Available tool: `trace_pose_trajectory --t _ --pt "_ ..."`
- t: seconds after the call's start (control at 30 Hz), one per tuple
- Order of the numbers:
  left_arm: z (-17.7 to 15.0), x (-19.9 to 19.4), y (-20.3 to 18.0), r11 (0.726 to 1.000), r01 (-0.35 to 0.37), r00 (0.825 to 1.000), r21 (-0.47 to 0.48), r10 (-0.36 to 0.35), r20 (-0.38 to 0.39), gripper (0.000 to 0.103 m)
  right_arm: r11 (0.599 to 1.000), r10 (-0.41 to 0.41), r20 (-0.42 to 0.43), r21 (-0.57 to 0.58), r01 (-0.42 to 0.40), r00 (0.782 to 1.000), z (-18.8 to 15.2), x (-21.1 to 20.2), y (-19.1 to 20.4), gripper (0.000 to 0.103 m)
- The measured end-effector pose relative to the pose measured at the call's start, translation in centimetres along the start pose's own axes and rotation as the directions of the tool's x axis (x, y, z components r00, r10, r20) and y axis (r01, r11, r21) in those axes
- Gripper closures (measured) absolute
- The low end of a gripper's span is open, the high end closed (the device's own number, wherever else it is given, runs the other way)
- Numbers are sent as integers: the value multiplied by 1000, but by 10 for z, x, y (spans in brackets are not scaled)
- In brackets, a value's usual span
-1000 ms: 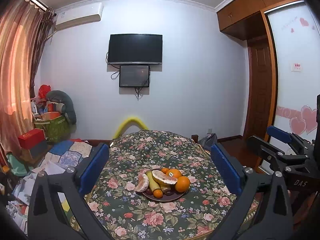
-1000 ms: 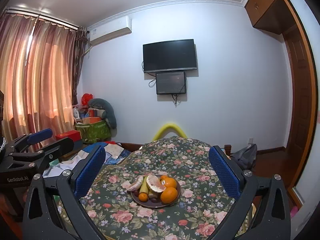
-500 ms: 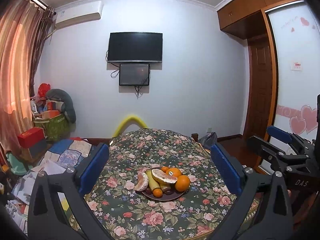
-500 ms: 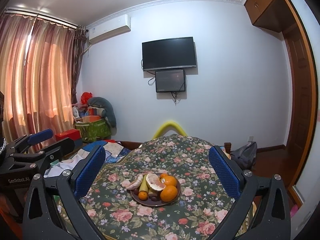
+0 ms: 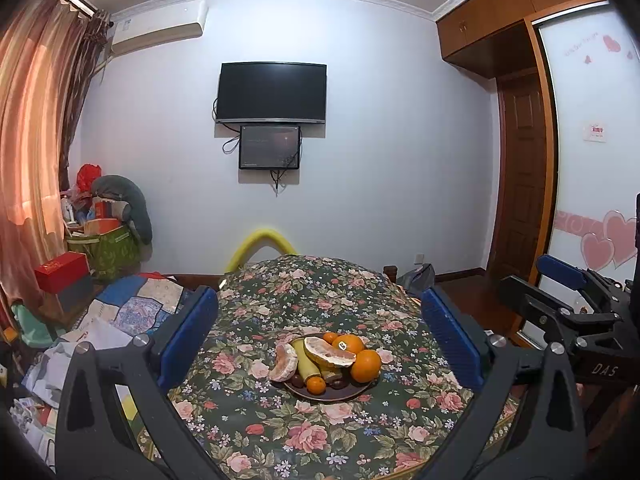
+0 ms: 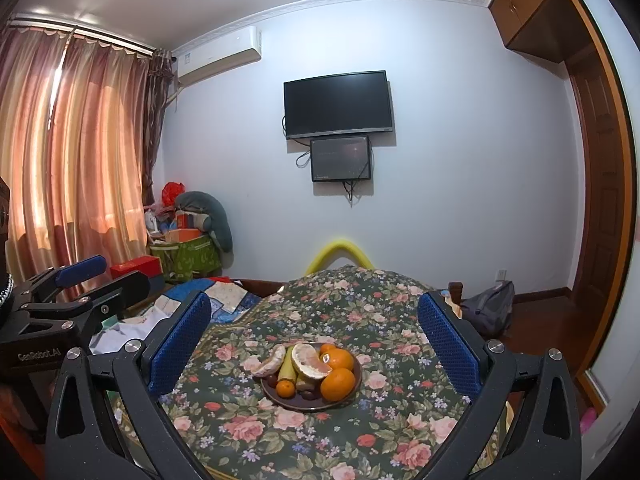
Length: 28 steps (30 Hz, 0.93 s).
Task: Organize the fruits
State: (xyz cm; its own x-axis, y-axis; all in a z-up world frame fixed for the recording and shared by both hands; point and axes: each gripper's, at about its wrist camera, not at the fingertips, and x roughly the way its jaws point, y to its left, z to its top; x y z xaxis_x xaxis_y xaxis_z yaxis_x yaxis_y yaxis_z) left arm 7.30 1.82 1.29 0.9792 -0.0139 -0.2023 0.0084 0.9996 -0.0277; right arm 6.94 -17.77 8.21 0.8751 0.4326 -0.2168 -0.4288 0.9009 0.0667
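A dark plate [image 5: 352, 393] [image 6: 356, 380] of fruit stands on the floral-cloth table [image 5: 320, 288] [image 6: 360, 292]. It holds oranges [image 5: 366, 365] [image 6: 337, 384], pomelo pieces [image 5: 328, 354] [image 6: 310, 362], a banana [image 5: 305, 364] [image 6: 287, 366] and small dark fruits. My left gripper [image 5: 319, 340] is open and empty, held above and short of the plate. My right gripper [image 6: 314, 340] is open and empty, likewise facing the plate. Each gripper also shows at the edge of the other's view: the right one [image 5: 568, 292], the left one [image 6: 68, 280].
A yellow curved chair back [image 5: 266, 242] rises behind the table. Cluttered papers and cloths [image 5: 100, 320] lie left of the table, with a green bag [image 5: 104, 248] and a red box [image 5: 60, 272]. A grey backpack [image 6: 490, 308] sits on the floor at right.
Both grippers have tilted slightly down and drifted closer, so the plate sits a little higher and larger in both views. Jaws stay open.
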Motion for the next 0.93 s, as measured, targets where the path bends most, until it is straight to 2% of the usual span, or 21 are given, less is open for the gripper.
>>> trace_pose_trajectory --t 0.47,0.93 --pt "0 4 -2 999 33 999 -9 -33 -26 0 1000 4 -1 -3 -4 1000 0 -1 0 0" --pt "1 2 -4 1000 26 1000 -9 -26 -13 0 1000 -1 -3 4 1 1000 -1 0 -1 0"
